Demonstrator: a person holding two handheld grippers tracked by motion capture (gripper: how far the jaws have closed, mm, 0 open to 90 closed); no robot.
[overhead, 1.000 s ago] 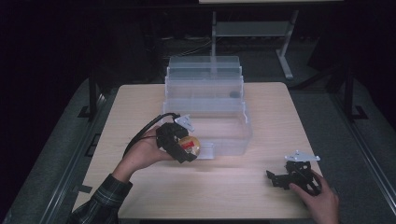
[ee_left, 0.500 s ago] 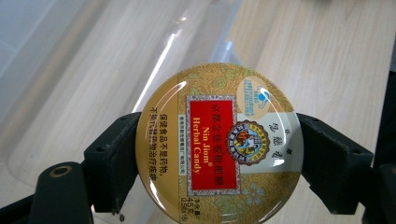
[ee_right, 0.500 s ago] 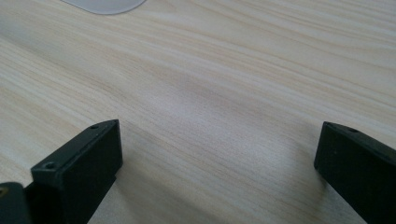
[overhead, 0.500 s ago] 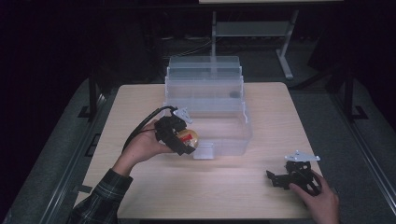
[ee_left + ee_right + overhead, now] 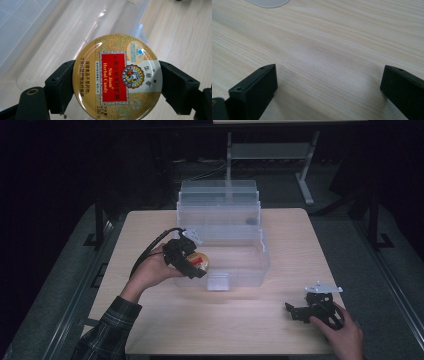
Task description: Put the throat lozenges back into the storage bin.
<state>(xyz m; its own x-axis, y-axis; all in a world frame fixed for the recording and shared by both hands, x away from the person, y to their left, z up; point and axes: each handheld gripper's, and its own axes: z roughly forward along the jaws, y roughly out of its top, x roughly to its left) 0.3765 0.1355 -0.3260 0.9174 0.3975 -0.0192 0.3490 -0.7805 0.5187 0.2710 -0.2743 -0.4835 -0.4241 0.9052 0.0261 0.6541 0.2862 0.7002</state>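
A round gold candy tin (image 5: 117,77) with a red label is clamped between the two black jaws of my left gripper (image 5: 192,262). In the high view the tin (image 5: 200,260) hangs at the front left wall of a clear plastic box (image 5: 252,270), over its rim. My right gripper (image 5: 295,311) rests low on the wooden table (image 5: 300,245) at the front right, held by a hand. Its jaws stand wide apart in the right gripper view, with bare wood between its fingertips (image 5: 259,85).
The clear box has a raised lid (image 5: 220,200) at its back and a small latch tab (image 5: 218,282) at the front. A dark frame and floor surround the table. A corner of the box (image 5: 268,2) lies ahead of the right gripper.
My left gripper has carried the tin up and to the right, from beside the box's front left corner to over its rim. The right gripper has stayed in place.
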